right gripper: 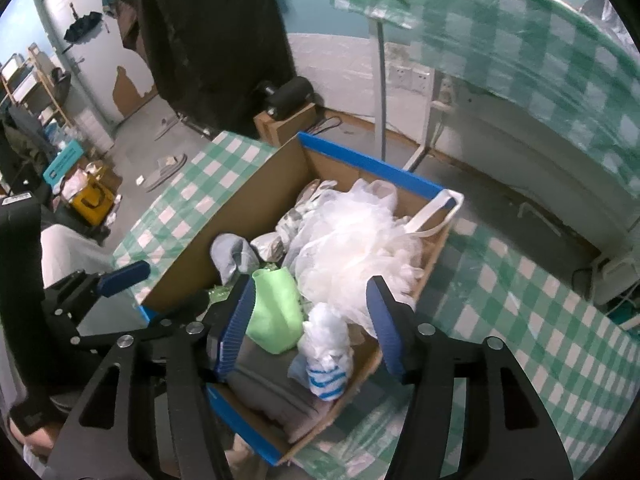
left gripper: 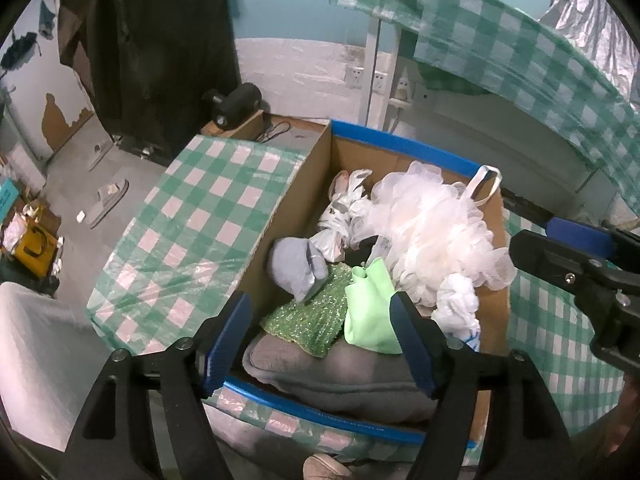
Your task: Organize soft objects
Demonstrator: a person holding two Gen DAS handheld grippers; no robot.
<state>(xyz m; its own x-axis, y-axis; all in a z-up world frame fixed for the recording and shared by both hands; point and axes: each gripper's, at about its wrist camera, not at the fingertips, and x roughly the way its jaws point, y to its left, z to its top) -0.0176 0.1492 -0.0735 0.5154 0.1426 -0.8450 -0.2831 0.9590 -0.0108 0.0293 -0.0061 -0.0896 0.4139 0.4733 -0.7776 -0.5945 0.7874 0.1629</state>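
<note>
Hovering wide open and empty, left gripper (left gripper: 320, 336) and right gripper (right gripper: 312, 320) overlook a box (left gripper: 304, 184) holding a loofah (left gripper: 432, 232), cloths and socks.

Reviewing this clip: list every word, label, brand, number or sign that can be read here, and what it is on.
No text in either view can be read.
Blue rim strip of the cardboard box: a line of print along the near edge, too small and blurred to read.
Teal box on the floor: pale lettering, too blurred to read.
White label on the black device at the left edge: too small to read.
</note>
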